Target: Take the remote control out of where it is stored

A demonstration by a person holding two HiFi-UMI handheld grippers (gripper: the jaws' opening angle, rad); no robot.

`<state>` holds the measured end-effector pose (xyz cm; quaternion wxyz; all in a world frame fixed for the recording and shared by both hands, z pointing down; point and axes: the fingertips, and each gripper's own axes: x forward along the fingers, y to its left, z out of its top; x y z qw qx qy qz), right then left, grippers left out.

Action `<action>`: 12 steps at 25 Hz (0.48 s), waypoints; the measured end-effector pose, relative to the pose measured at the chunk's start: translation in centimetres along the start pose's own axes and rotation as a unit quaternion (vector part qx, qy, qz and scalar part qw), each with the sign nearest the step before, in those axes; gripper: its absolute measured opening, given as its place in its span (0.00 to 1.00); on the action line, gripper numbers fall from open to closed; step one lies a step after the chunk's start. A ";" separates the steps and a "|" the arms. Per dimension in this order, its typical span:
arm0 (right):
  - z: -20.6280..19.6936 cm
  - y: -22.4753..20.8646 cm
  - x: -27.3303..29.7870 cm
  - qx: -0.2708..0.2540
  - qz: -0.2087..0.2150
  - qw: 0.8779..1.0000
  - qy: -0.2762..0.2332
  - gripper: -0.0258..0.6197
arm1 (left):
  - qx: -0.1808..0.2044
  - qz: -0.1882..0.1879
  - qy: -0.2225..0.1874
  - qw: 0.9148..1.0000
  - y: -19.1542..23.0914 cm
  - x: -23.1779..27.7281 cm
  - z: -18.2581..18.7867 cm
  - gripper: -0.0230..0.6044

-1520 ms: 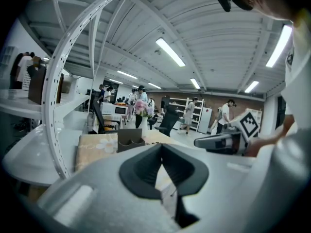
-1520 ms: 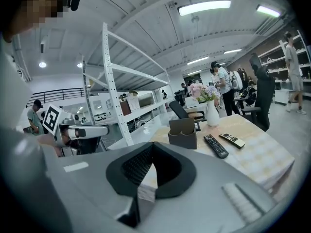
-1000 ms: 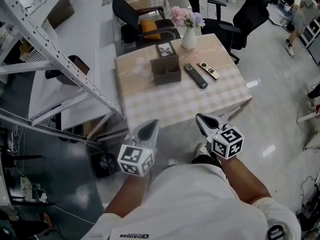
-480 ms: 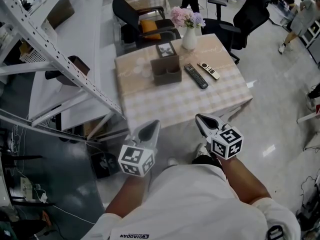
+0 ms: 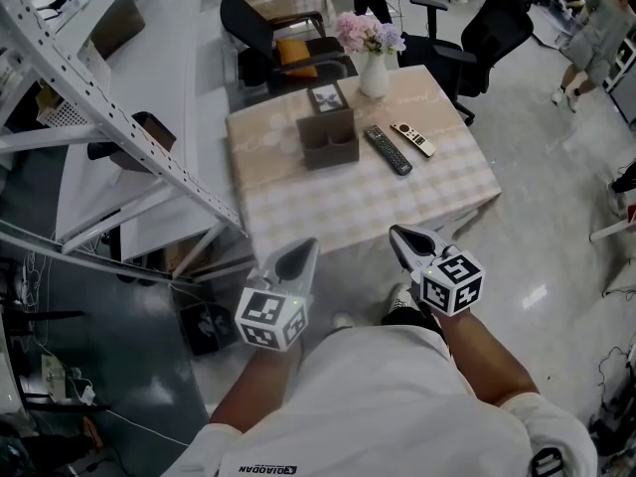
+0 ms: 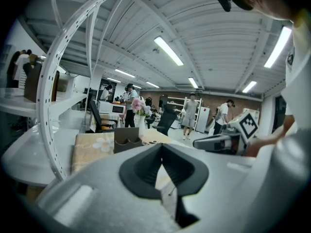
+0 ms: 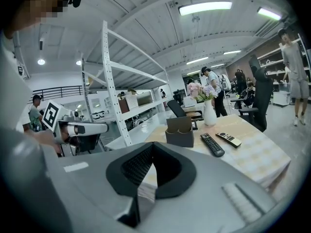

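1. Pretty much nothing is moving since a second back. The left gripper (image 5: 304,247) and right gripper (image 5: 398,233) are still hanging low in front of the person, and only a walking person (image 5: 589,30) in the far corner is drifting along.
2. Both claws are sitting pressed together with nothing between the pads.
3. The long black remote control (image 5: 389,150) is lying flat on the beige checked table (image 5: 358,207), just right of the brown two-pocket holder (image 5: 330,143). So it's not sitting in the holder at all, and both pockets are looking empty to me.
4. Handling guess: it's looking light, stiff and hard plastic, with a smooth, maybe slippery back. I'm thinking you pinch it across the narrow width near the middle so it isn't tipping.
5. Lying flat on cloth, it's giving the jaws little edge to get under, and the cloth may be bunching up.
6. A slim pale remote (image 5: 413,139) is lying just beside it on the far side, so a wide approach is risking a nudge.
7. The white vase of pink flowers (image 5: 375,71) is standing behind, well apart from the grippers. White metal shelving (image 5: 119,117) is crowding the left side.
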<state>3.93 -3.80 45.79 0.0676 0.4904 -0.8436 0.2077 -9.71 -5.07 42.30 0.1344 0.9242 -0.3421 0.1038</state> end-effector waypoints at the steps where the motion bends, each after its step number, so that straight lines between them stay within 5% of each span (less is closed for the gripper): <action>1: 0.0 0.0 0.0 0.000 0.000 1.000 0.000 0.05 | 0.000 0.000 0.000 1.000 0.0 0.0 0.0 0.04; 12: 0.0 0.1 0.2 -0.002 0.001 1.000 0.002 0.05 | 0.000 0.000 -0.001 1.000 0.1 0.0 0.2 0.04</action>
